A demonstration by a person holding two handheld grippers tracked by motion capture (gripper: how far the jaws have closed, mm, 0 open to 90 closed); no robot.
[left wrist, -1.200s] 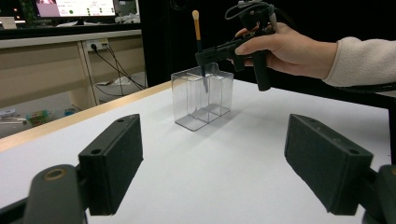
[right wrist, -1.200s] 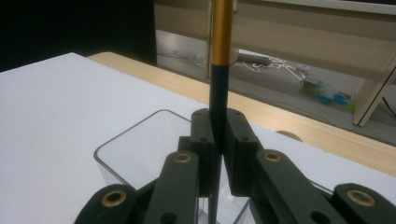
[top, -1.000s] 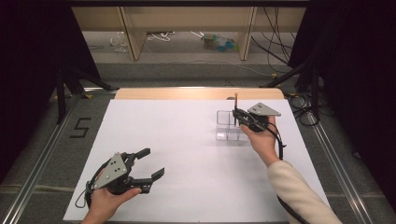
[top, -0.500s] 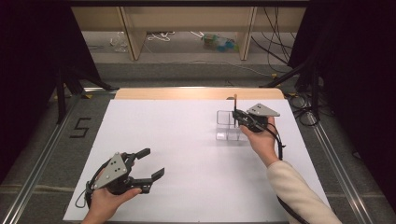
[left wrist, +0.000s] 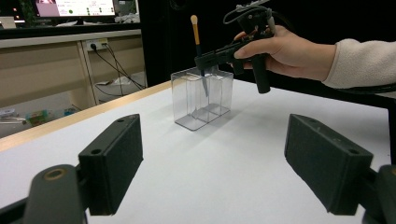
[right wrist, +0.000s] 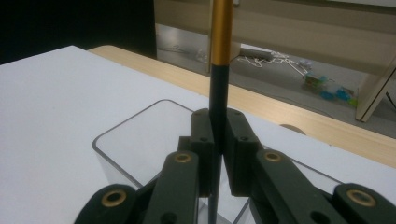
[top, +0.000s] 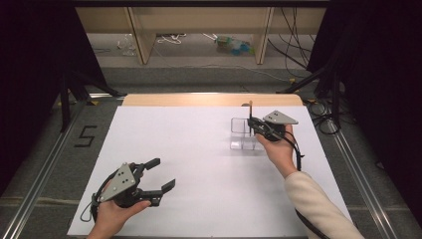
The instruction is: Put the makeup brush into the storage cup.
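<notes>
A thin brush [top: 250, 107] with a black handle, gold band and tan tip stands upright. My right gripper [top: 250, 121] is shut on its handle, above a clear plastic box [top: 243, 133] with dividers at the table's far right. In the left gripper view, the brush's [left wrist: 196, 32] lower end reaches down inside the box [left wrist: 201, 100], below the right gripper [left wrist: 201, 60]. In the right gripper view, the jaws [right wrist: 217, 135] clamp the brush [right wrist: 219, 42] over the box rim [right wrist: 121, 128]. My left gripper [top: 162, 173] rests open and empty at the near left, its jaws [left wrist: 219, 172] wide apart.
The white table top [top: 199, 164] ends in a wooden strip [top: 209, 99] at the far edge. Beyond it are shelf legs and loose cables [top: 174, 39] on the floor. A "5" mark [top: 85, 135] lies on the floor at the left.
</notes>
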